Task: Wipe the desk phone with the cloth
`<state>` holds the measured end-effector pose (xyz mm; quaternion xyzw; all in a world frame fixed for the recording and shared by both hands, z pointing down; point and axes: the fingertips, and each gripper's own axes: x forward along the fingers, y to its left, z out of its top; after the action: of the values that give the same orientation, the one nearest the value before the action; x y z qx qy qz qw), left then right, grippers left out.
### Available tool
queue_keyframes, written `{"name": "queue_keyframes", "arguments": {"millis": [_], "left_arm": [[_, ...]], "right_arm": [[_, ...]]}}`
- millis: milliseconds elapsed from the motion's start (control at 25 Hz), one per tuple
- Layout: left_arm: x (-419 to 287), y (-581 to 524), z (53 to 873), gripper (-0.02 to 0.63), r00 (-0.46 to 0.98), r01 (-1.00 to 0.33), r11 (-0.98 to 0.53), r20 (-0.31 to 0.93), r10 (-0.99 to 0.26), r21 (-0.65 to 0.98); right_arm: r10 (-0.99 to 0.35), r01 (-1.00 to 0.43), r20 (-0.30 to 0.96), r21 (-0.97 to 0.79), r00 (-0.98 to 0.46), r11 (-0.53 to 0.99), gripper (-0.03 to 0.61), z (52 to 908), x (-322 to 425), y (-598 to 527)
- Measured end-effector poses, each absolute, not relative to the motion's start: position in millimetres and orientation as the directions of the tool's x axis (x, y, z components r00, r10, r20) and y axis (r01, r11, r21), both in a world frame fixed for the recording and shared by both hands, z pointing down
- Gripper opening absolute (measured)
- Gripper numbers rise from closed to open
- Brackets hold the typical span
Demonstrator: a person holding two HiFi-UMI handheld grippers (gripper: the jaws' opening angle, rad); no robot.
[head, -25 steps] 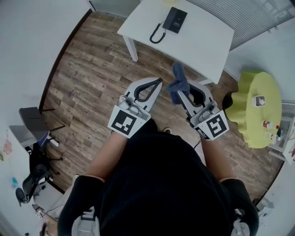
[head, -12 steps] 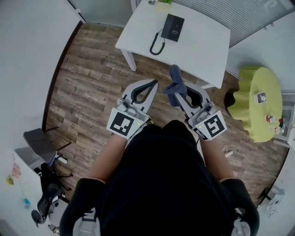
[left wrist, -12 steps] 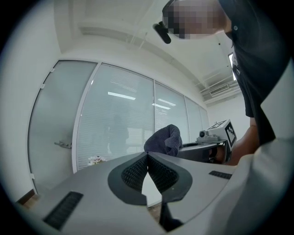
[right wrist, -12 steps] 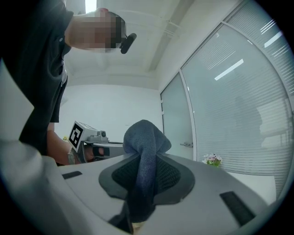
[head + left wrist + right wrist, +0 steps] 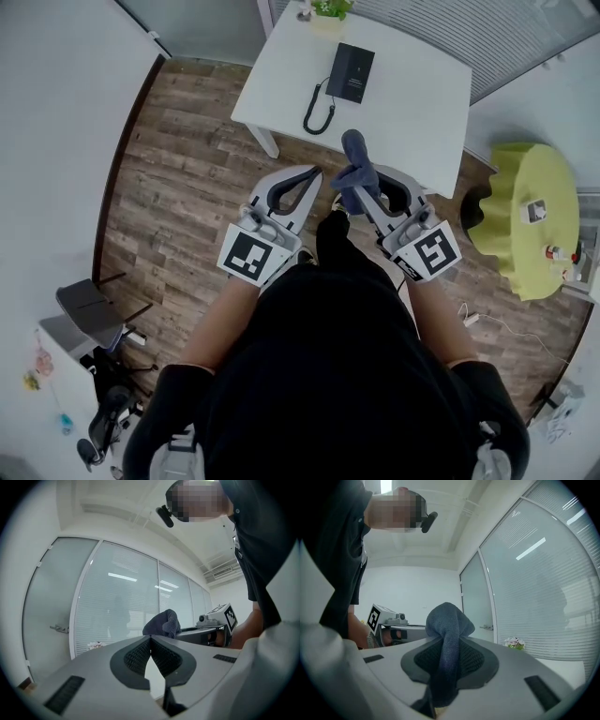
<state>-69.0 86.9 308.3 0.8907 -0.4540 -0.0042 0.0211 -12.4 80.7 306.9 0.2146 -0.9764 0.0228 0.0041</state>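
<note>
Dark blue terry cloth (image 5: 356, 167) is sitting pinched between the jaws of my right tool (image 5: 364, 185). Its bunched end is sticking up past the tips and its tail is hanging down behind the pads. My left tool (image 5: 315, 172) is riding just beside it with the jaws closed tip to tip and nothing between them. I am holding both tools over the brown wood-plank floor (image 5: 178, 159), short of the white rectangular counter (image 5: 412, 108). The flat black desk phone (image 5: 351, 72) is lying on that counter toward its far side, well apart from the cloth. Its black coiled cord (image 5: 317, 101) is trailing toward the counter's near edge.
</note>
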Motion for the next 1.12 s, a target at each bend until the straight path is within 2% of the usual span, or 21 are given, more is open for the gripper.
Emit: {"name": "queue_keyframes", "arguments": {"millis": [600,800,1120], "left_arm": [[-58,-77,319,0.011,0.564,-0.826,-0.563,0.096,-0.82,0.03],[-45,-114,335,0.011,0.578,-0.814,-0.581,0.141,-0.804,0.028],[-43,-172,361,0.011,0.617,-0.781,-0.624,0.178,-0.767,0.022]], "right_arm": [[-0.403,-0.407,0.064,-0.082,-0.913,0.91,0.103,334,4,-85],[-0.426,-0.439,0.124,-0.11,-0.896,0.892,0.103,361,20,-125],[-0.491,-0.517,0.287,-0.015,-0.822,0.856,0.103,406,26,-190]]}}
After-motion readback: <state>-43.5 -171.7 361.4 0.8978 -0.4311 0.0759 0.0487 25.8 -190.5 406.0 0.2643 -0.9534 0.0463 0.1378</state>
